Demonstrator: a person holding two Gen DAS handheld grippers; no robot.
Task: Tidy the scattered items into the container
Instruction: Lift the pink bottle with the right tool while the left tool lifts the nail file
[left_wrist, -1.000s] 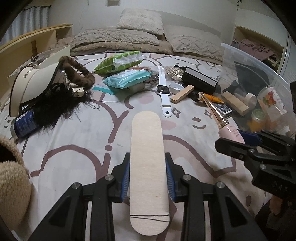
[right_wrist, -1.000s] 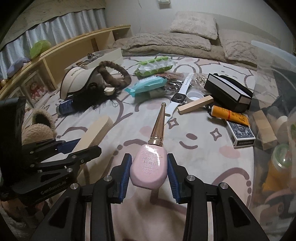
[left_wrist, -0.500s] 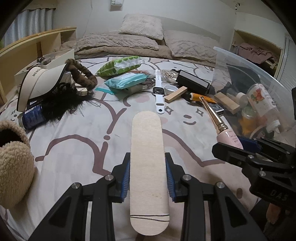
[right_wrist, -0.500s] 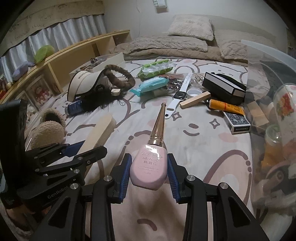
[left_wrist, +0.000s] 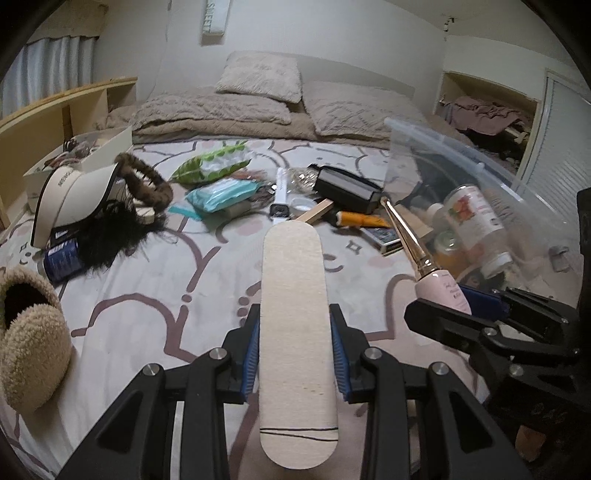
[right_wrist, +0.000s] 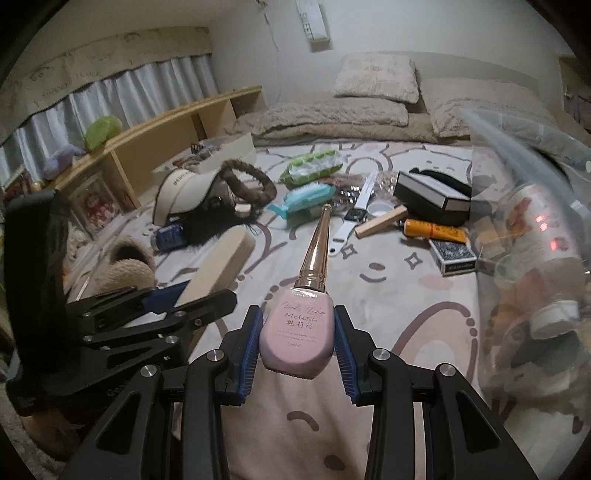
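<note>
Left tool (left_wrist: 295, 354) gripped a wooden board (left_wrist: 294, 295); right tool (right_wrist: 297, 339) gripped a pink bottle (right_wrist: 295, 332). Neither had reached the part-filled container (left_wrist: 517, 192); many items lay on the bed (left_wrist: 147, 280).

Home bedroom. Bed (left_wrist: 155, 288) with patterned blanket fills the frame; pillows (left_wrist: 258, 79) at 12 o'clock, curtained window (right_wrist: 110, 99) and wooden shelf (right_wrist: 166, 136) at 10, clothes-filled alcove (left_wrist: 484, 110) at 2.
</note>
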